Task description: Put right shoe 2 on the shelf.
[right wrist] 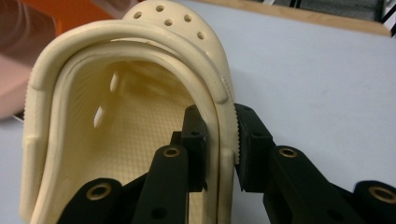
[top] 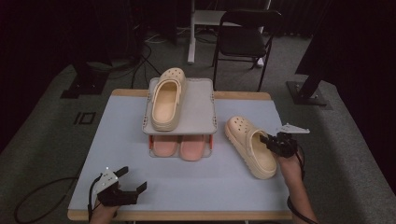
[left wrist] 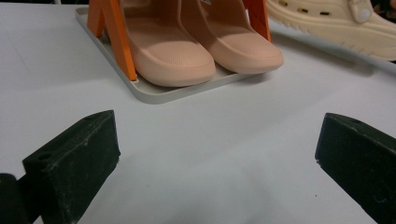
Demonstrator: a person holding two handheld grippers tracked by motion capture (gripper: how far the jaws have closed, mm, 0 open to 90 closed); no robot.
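Pale-blue bench (top: 116,140), dark room, folding chair (top: 245,35) behind. Your right gripper (top: 269,140) clamps the cream clog's (top: 250,147) wall; toe points away-left. Left gripper (top: 132,179) gapes.

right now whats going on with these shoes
A person is working with tongs in each hand at a table. The right tongs are clamped on the side wall of a cream clog that lies on the table beside a two-level shoe rack. Its matching clog already sits on the rack's top shelf, and a pink pair fills the lower one. The left tongs hover open near the table's front edge.
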